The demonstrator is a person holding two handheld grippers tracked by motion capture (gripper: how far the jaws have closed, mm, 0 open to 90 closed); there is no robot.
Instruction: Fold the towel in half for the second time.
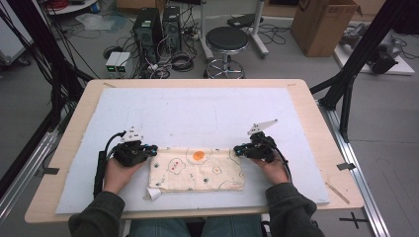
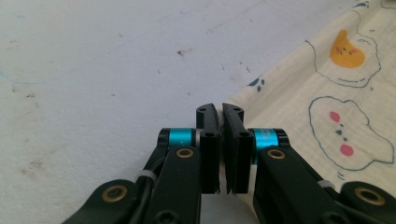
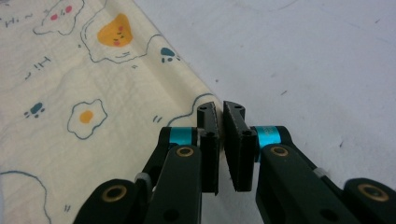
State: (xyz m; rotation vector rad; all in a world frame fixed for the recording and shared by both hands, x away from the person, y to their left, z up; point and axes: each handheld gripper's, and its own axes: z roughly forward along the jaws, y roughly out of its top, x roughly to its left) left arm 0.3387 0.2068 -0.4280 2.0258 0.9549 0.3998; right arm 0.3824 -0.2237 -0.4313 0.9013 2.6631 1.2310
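A folded cream cloth (image 1: pixel 197 170) printed with fried eggs and paw marks lies flat on the white mat (image 1: pixel 197 108) near the front edge. My left gripper (image 1: pixel 154 148) sits at the cloth's far left corner. In the left gripper view its jaws (image 2: pixel 221 109) stand pressed together where the cloth (image 2: pixel 327 93) edge runs in. My right gripper (image 1: pixel 233 150) sits at the far right corner. In the right gripper view its jaws (image 3: pixel 221 108) are closed at the tips on the corner of the cloth (image 3: pixel 93 93).
The mat covers most of the wooden table (image 1: pixel 316 113). A small loose flap (image 1: pixel 153 193) sticks out at the cloth's near left corner. Beyond the table stand a black stool (image 1: pixel 226 42), computer towers (image 1: pixel 148 29) and a cardboard box (image 1: pixel 323 24).
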